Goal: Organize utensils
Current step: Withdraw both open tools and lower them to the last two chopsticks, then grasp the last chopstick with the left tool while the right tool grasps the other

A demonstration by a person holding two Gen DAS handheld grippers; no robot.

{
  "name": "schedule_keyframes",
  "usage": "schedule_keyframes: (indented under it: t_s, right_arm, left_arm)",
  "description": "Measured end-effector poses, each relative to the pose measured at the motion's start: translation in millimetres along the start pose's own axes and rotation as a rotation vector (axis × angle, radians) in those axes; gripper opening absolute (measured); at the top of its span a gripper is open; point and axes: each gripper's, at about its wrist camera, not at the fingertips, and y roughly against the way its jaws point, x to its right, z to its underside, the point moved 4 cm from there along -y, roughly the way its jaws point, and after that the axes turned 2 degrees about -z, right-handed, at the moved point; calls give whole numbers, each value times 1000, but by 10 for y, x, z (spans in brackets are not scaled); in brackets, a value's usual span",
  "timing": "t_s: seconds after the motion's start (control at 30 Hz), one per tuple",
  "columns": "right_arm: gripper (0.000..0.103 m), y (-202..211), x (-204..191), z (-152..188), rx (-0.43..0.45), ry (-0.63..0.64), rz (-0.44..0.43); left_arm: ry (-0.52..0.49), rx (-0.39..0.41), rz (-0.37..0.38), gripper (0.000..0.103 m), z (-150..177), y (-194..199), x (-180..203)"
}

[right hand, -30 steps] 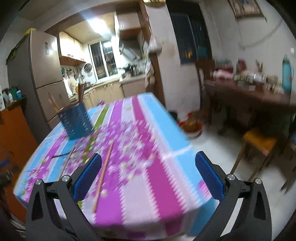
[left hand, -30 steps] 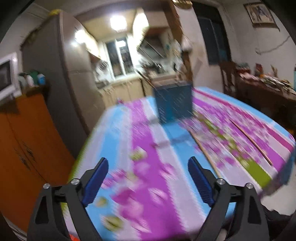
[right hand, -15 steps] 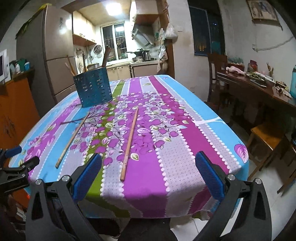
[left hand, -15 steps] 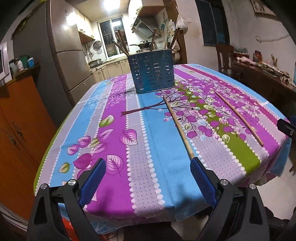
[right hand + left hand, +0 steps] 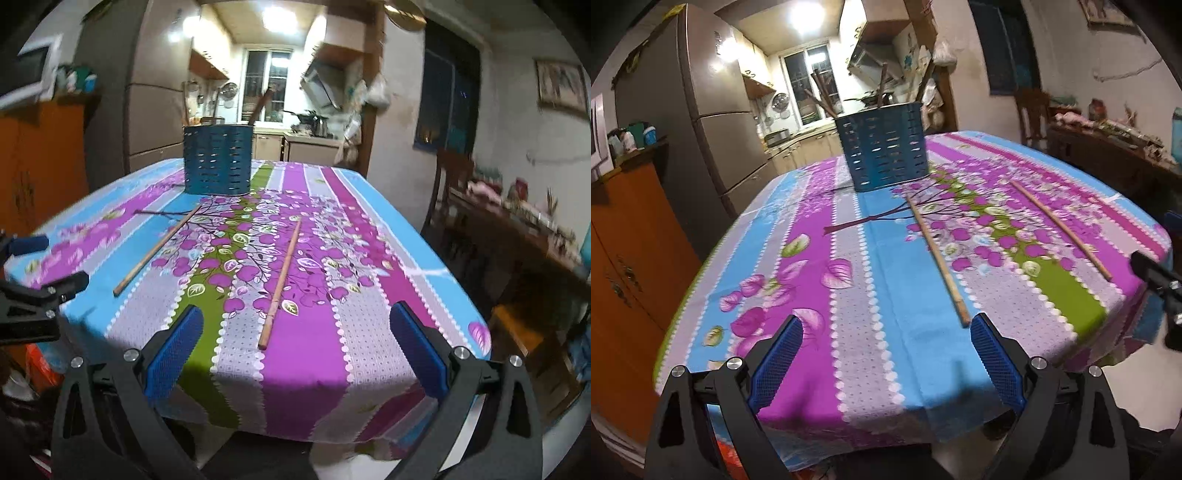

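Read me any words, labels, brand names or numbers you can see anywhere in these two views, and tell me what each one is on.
No text can be read in either view.
Fridge: a small sticker on the upper door, too blurred to read.
Framed picture on the wall: too blurred to tell whether it holds writing.
Blue utensil holder, tablecloth, two chopsticks: no lettering shows, only slots and printed flowers.
Left gripper and right gripper: no markings visible.

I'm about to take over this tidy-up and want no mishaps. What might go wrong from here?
1. Both chopsticks lie flat on the tablecloth; the open right tongs may pinch cloth along with the right chopstick.
2. The left chopstick ends near the table edge, so a nudge from the open left tongs might roll it off.
3. The blue holder already holds utensils, which could block insertion.
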Motion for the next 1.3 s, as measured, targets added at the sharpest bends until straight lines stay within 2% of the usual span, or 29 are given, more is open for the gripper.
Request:
schedule_keyframes:
  t_s: [0.17, 0.23, 0.33, 0.4, 0.47, 0.5, 0.57, 0.67, 0.73, 0.93, 1.3]
  right_arm:
    - [98, 22, -149, 27, 44, 102, 20]
    - [98, 11, -188, 34, 49, 130, 13]
    - [98, -24, -185, 25, 53, 132, 5]
    - [90, -58, -164, 16, 50, 110, -14]
    - [68, -109, -157, 23, 34, 86, -45]
    - [62, -143, -151, 37, 23, 81, -58]
    - [43, -193, -163, 70, 12, 90, -63]
    - [30, -263, -154, 106, -5, 80, -87]
    - [24, -324, -135, 121, -28, 65, -97]
    - [17, -375, -119, 232, -58, 44, -121]
    - [16, -386, -35, 265, -46, -16, -166]
  left_arm:
    - [7, 31, 62, 90, 23, 18, 92]
    - [-3, 51, 77, 84, -6, 9, 138]
    - [-7, 38, 84, 74, -11, -93, 197]
    - [0, 17, 104, 63, 0, -187, 225]
    - [8, 5, 120, 51, 13, -259, 241]
    - [7, -1, 132, 49, 18, -291, 261]
    - [2, 7, 140, 45, 32, -325, 285]
    - [-4, 26, 163, 36, 49, -366, 318]
    - [-10, 43, 166, 36, 51, -379, 333]
    - [-7, 78, 187, 31, 74, -376, 343]
    - [24, 107, 225, 31, 105, -379, 319]
